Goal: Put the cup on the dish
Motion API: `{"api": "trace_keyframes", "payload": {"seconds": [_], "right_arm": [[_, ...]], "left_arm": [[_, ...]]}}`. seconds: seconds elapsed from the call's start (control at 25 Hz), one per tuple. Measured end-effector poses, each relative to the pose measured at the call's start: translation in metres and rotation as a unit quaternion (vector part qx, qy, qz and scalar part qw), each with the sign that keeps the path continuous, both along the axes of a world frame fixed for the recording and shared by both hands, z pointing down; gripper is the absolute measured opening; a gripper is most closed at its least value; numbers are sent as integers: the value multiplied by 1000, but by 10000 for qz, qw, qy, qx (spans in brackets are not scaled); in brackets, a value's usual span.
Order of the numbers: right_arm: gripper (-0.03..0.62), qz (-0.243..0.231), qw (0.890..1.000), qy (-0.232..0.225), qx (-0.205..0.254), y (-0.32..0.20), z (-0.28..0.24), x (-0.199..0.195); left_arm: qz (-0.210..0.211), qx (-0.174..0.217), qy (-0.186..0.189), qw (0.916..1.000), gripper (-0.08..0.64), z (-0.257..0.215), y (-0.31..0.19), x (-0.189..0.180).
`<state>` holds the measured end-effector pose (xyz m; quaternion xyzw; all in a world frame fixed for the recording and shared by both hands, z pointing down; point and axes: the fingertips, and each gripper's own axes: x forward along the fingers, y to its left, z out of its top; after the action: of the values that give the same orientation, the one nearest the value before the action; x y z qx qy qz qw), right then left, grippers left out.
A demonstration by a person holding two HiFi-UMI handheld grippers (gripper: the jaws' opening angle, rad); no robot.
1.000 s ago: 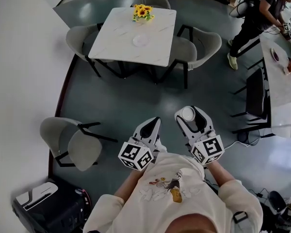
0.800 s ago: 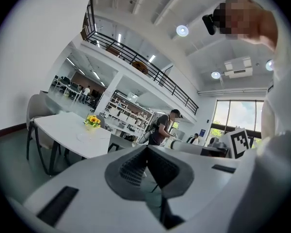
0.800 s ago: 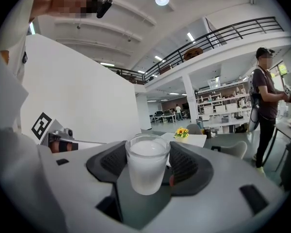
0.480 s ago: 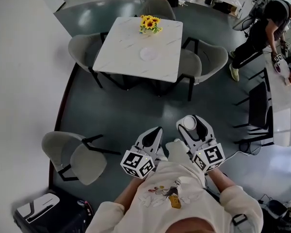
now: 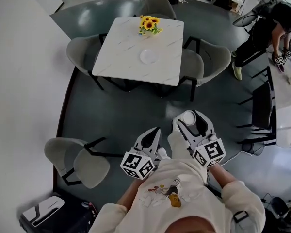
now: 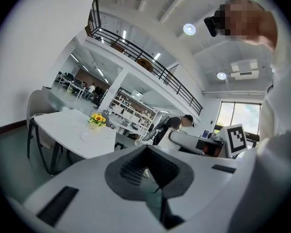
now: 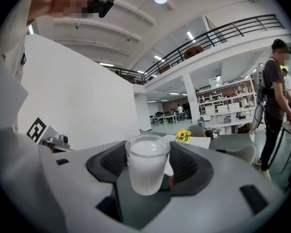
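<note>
A frosted white cup (image 7: pixel 146 164) stands upright between the jaws of my right gripper (image 7: pixel 146 168), which is shut on it. From the head view, the cup (image 5: pixel 188 116) and right gripper (image 5: pixel 189 119) are held close to the person's chest, well short of the white table (image 5: pixel 117 57). The round white dish (image 5: pixel 149 56) lies near the table's middle; in the left gripper view the dish (image 6: pixel 89 137) shows faintly beside the flowers. My left gripper (image 5: pixel 153 132) is shut with nothing in it, its jaws pressed together (image 6: pixel 146 173).
Yellow flowers (image 5: pixel 149 23) stand at the table's far side. Grey chairs (image 5: pixel 211 52) ring the table and another chair (image 5: pixel 80 159) stands at the near left. A person (image 5: pixel 266 23) works at a second table (image 5: pixel 285 110) on the right. A black case (image 5: pixel 53 216) sits bottom left.
The whole view has shifted: the table and dish now sit lower and slightly right in the frame. Both grippers keep their hold and place before the chest.
</note>
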<state>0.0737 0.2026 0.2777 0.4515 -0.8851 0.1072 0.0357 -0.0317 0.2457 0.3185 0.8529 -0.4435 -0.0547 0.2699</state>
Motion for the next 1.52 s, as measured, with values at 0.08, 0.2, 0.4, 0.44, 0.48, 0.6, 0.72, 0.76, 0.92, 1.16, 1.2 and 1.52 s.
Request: {"api": "trace_keyframes", "payload": {"seconds": [0.08, 0.2, 0.4, 0.44, 0.48, 0.6, 0.72, 0.76, 0.92, 1.16, 1.2, 1.52], "right_arm": [[272, -17, 10000, -18, -2, -19, 3, 1], [272, -70, 10000, -42, 30, -48, 5, 7], [272, -116, 9998, -44, 133, -104, 2, 22], [272, -114, 9998, -20, 148, -117, 1, 26], [272, -120, 9998, -6, 143, -129, 1, 30], [272, -239, 9996, 17, 129, -162, 2, 37], [272, -411, 9988, 78, 235, -193, 3, 43], [272, -463, 9986, 87, 254, -204, 5, 44], [272, -793, 9962, 64, 353, -245, 8, 43], [272, -1202, 9924, -24, 278, -285, 11, 29], [273, -1229, 9920, -30, 303, -291, 10, 27], [272, -1255, 9918, -15, 256, -333, 25, -2]], "left_arm": [[-21, -15, 15, 10000, 2, 2, -20, 3], [2, -36, 16, 10000, 2, 4, -51, 14], [177, 150, -266, 9994, 2, -4, -115, 37], [170, 227, -312, 9991, 2, -8, -130, 41], [126, 301, -367, 9988, 2, -13, -144, 43], [-121, 452, -503, 9976, 2, -23, -180, 46], [-330, 450, -479, 9973, 2, -22, -212, 53], [-392, 424, -468, 9972, 2, -20, -223, 55], [-602, 346, -579, 9959, 2, -10, -259, 64], [-988, 260, -769, 9918, 2, -7, -292, 56], [-1044, 266, -806, 9909, 2, -8, -297, 54], [-1172, 151, -845, 9894, 3, 10, -334, 23]]}}
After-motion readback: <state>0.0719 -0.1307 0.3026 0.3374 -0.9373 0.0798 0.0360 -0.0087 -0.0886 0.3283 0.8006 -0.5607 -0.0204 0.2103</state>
